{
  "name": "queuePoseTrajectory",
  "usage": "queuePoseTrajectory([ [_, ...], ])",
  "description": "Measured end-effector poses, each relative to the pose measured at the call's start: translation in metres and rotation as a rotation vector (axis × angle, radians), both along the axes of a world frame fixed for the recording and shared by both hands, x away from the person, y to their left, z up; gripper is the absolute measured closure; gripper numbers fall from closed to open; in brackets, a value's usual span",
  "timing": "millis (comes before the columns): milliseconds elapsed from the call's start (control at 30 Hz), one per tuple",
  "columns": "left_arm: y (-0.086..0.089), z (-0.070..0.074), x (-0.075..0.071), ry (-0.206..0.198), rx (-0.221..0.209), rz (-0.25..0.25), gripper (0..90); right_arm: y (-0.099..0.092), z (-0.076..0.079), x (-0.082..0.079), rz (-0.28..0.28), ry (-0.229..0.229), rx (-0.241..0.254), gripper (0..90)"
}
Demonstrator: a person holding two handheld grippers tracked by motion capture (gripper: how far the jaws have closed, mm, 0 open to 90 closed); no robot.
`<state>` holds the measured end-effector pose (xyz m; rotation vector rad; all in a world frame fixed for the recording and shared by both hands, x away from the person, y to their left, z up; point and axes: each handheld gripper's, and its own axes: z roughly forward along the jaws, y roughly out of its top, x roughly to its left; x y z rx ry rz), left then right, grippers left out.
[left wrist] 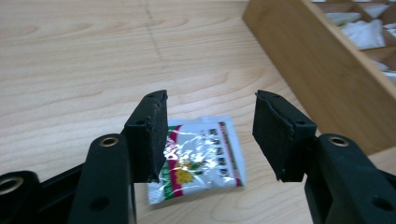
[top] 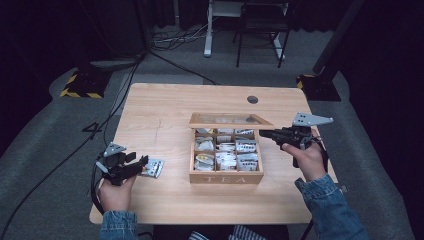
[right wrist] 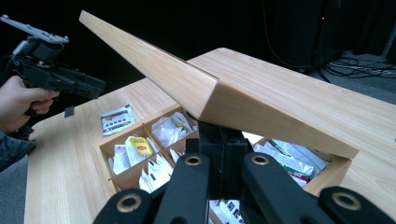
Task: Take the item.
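Fingers [left wrist: 149, 135] apart — tea box [top: 226, 177], sachets [top: 226, 160] inside

High view looked forward and down over the whole desk [top: 165, 105] from above. Left gripper view sat close, facing down on a sachet [left wrist: 201, 158]. Right gripper view peered low beneath the tea box [right wrist: 112, 179] lid [right wrist: 224, 88]. All shared box and sachet.

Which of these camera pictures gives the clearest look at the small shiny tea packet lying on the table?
The left gripper view: the small shiny white tea packet lies flat between the open jaws, its print visible. The high view shows it tiny beside the left gripper; the right gripper view shows it distant, left of the wooden tea box.
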<state>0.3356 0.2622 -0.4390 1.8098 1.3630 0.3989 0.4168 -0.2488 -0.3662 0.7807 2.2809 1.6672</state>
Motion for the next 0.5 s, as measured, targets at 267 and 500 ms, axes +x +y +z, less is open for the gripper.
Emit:
queuePoseTrajectory([
  [267,-0.018,0.016,-0.013,-0.032,0.017,-0.094,45.9,0.0,0.0,-0.002,-0.002,0.003,-0.012,90.0],
  [500,-0.03,0.016,-0.021,-0.023,0.033,-0.155,45.9,0.0,0.0,-0.002,0.001,0.002,-0.015,90.0],
])
